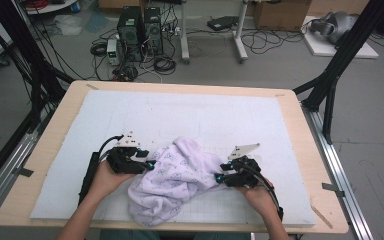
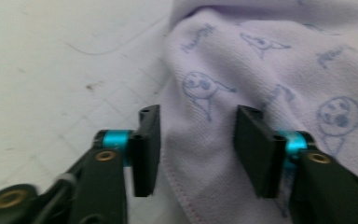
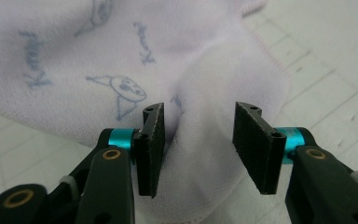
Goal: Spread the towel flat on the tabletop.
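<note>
Here the crumpled lilac terry towel with blue cartoon prints [image 1: 172,180] lies on the white gridded mat [image 1: 205,115], left gripper [image 2: 198,140] and right gripper [image 3: 199,140] both parted astride its folds (nothing pinched); best closed squarely on the hem.

A pale lilac towel [image 1: 172,180] printed with small blue cartoon faces and script words lies crumpled in a loose heap on the white gridded mat [image 1: 180,115], at the mat's near edge, about midway along it; its stitched hem shows.
</note>
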Motion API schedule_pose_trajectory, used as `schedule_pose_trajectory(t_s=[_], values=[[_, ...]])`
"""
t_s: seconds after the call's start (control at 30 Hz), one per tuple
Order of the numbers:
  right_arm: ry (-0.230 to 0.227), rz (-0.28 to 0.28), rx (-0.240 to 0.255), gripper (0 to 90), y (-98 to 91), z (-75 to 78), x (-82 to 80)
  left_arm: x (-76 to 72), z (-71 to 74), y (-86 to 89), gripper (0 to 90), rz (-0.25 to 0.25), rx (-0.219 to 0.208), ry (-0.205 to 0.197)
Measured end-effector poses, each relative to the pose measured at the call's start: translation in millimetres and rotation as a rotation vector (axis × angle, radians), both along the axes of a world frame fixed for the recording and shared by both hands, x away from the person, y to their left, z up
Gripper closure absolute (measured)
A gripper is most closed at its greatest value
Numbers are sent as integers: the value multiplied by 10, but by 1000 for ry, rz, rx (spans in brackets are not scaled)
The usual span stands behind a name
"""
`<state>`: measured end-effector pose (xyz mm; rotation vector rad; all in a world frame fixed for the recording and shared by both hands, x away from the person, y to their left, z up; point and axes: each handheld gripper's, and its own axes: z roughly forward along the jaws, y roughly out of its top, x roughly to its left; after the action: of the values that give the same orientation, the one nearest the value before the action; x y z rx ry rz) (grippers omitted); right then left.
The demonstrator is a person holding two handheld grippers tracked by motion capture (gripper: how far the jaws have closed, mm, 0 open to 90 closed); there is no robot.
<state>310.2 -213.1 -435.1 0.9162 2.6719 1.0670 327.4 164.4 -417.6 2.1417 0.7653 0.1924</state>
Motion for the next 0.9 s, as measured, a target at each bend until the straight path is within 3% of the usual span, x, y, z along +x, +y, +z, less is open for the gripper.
schedule_pose_trajectory(t_s=[0.03,0.07,0.1,0.2,0.27,0.3,0.33,0.37,0.5,0.53,0.57,0.63,0.7,0.77,0.83,0.9], values=[[-23,-4,0,687,1,-20,0,-10,-5,-11,722,-4,12,-7],[-23,-4,0,687,1,-20,0,-10,-5,-11,811,-4,12,-7],[-42,1,-16,817,-12,-16,11,-43,0,-32,837,-11,32,-18],[-25,17,11,857,-35,-2,40,-86,42,-22,861,-5,35,-42],[-48,21,9,860,-43,54,43,-163,168,69,864,41,-4,-95],[-60,22,12,861,-41,102,38,-163,168,69,866,41,-4,-95],[-84,21,13,861,-41,164,36,-211,282,135,867,64,-6,-132],[-103,17,19,861,-42,239,34,-211,282,135,867,64,-6,-132],[-198,10,68,861,-62,591,29,-406,647,245,867,100,-50,-260],[-223,10,68,861,-65,682,19,-406,647,245,867,100,-50,-260],[-243,9,75,860,-67,767,-3,-506,803,290,867,122,-59,-329],[-279,14,82,860,-77,906,-41,-589,893,331,866,142,-54,-378],[-305,13,71,860,-92,984,-90,-627,867,351,866,133,-51,-360],[-286,19,61,860,-103,942,-115,-648,736,339,865,120,-23,-325],[-245,28,11,859,-90,782,-128,-648,544,335,865,103,-8,-256],[-175,43,-18,853,-88,556,-119,-632,337,344,863,85,11,-183]])
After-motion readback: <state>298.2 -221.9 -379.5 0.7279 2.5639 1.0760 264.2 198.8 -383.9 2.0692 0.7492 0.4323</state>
